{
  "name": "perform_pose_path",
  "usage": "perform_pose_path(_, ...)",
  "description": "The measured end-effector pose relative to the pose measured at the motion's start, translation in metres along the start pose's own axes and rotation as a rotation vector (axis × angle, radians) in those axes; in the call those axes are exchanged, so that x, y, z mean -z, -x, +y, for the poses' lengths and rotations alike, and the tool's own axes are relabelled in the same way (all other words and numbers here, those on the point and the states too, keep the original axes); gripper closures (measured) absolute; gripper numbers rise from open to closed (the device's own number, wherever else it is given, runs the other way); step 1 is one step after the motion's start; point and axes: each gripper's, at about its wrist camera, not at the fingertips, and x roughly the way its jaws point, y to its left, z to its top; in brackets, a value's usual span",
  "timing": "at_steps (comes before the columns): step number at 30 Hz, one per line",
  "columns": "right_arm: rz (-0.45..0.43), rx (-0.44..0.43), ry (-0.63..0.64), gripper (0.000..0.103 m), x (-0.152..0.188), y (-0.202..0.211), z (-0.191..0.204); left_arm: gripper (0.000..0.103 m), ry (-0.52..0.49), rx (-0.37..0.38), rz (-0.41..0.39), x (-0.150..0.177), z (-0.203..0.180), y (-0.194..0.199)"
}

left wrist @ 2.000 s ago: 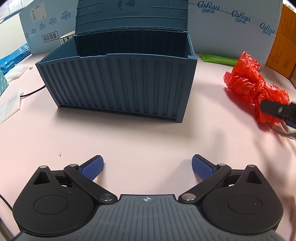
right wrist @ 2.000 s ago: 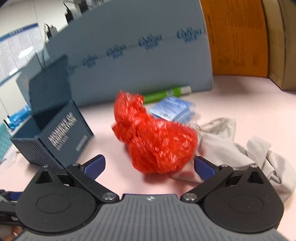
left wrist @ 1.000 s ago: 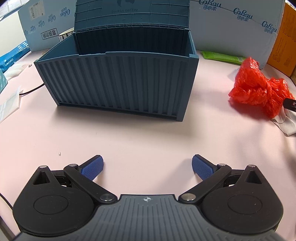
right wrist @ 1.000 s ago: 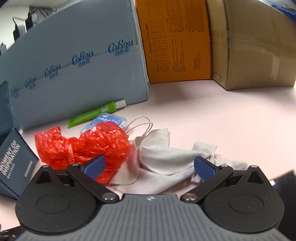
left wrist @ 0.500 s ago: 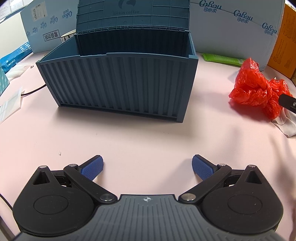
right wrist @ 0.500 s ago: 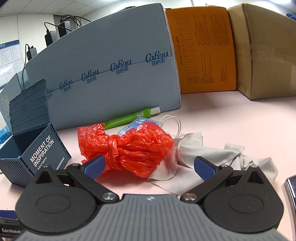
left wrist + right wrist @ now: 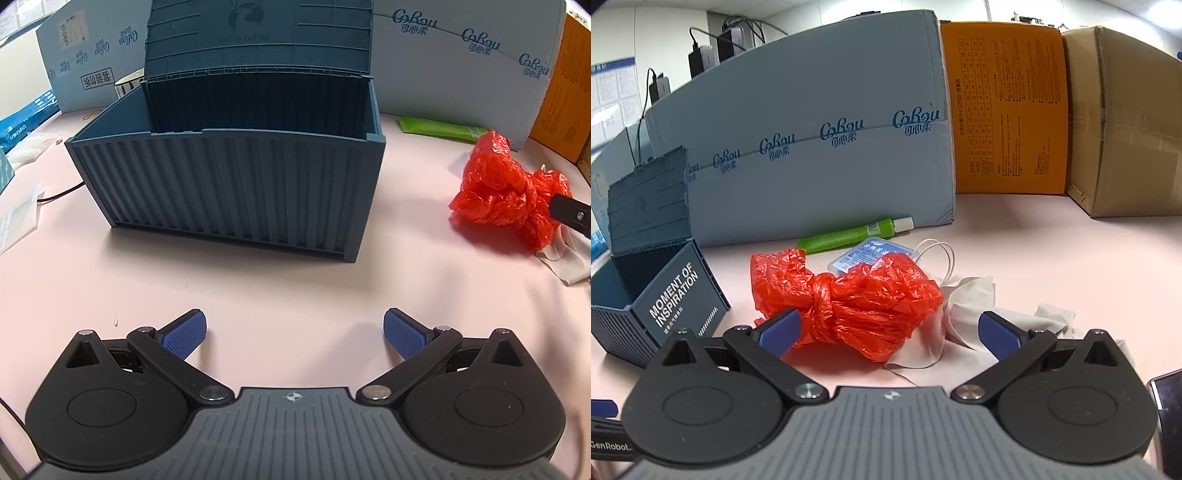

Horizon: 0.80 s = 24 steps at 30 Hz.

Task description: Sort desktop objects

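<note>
Pink desktop (image 7: 295, 288), carrying all objects. Blue container-style storage box (image 7: 236, 192): stands toward the far left of the desktop, lid raised against the cartons at the far edge; its floor is hidden, so any contents cannot be told. Red plastic bag (image 7: 849, 299): knotted, lying on the desktop right of the box and well apart from it, partly over a white cloth (image 7: 967, 306). Two seconds ago it appeared lifted and blurred before the right wrist camera; it now rests flat and sharp. Green tube (image 7: 849, 232) and blue packet (image 7: 864, 254): behind the bag, near the far edge. Right gripper (image 7: 888, 332): fingers spread wide, straddling the bag's near side, clamping nothing. Left gripper (image 7: 293, 334): fingers likewise apart, over bare desktop before the box. Interpretation: the bag remains outside the box; a fresh grasp appears to be in preparation.
</note>
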Motion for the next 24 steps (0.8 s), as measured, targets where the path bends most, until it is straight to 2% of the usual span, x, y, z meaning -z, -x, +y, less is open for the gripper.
perform_pose_path(5,0.115,-0.009,0.017,0.0,-0.014,-0.012,-0.001,0.0,0.003,-0.003,0.011,-0.003,0.001,-0.003)
perform_pose_path(10,0.194,-0.047,0.011,0.0,-0.034,-0.016,0.0,0.0,-0.006,-0.004,0.022,-0.004,0.001,-0.004)
perform_pose_path(21,0.223,-0.068,-0.041,0.0,-0.066,-0.012,-0.001,0.0,-0.008,-0.001,0.032,-0.007,-0.001,-0.002)
perform_pose_path(24,0.198,-0.065,-0.056,0.0,-0.07,-0.008,-0.005,0.0,0.002,0.014,0.026,-0.012,-0.003,0.002)
